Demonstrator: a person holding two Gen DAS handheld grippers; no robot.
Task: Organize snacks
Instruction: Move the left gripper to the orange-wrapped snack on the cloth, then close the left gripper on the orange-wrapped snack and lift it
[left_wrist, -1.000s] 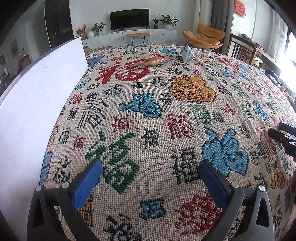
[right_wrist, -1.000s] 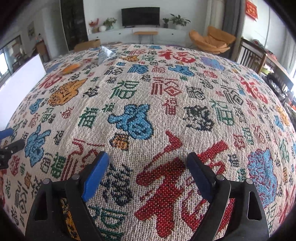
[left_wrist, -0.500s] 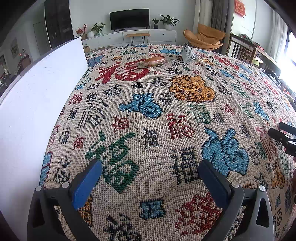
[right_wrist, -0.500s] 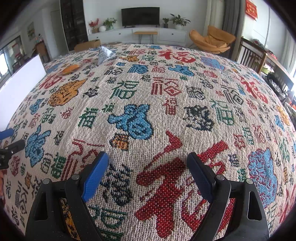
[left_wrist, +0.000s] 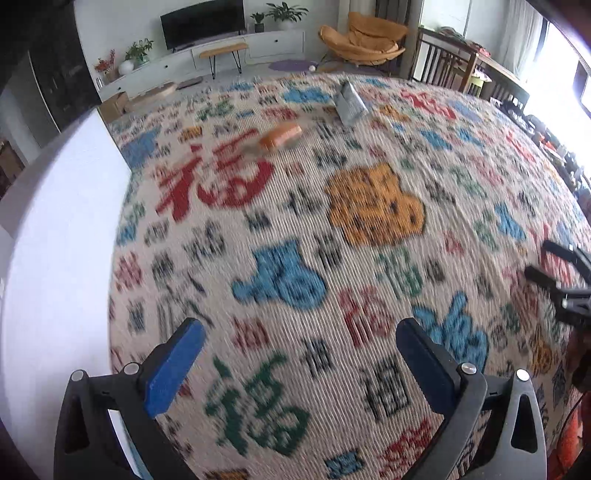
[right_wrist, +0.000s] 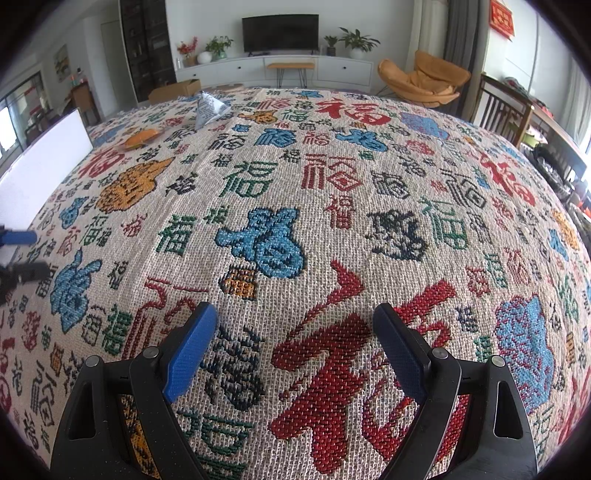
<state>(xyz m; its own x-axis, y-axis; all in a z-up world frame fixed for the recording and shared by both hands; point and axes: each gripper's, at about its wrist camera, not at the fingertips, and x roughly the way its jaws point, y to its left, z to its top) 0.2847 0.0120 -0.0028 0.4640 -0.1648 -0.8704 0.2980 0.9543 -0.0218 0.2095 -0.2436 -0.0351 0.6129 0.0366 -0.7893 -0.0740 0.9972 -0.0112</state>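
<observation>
Counter (right_wrist: 424, 206) under a woven cloth (left_wrist: 295, 229) of coloured characters fills both views; living room behind. White box (left_wrist: 55, 258) stands left. Orange snack (left_wrist: 280, 136) and silver packet (left_wrist: 349, 101) lie far off, near each other. Left claw (left_wrist: 299, 343) and right claw (right_wrist: 295, 328) gape empty: I'd reach forward, low.

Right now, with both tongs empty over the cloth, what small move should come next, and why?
Probably carry the left tongs forward toward the orange snack. Both tongs are open and hold nothing, and the snack lies far ahead on the patterned cloth, left of the silver packet and nearer the white board.
</observation>
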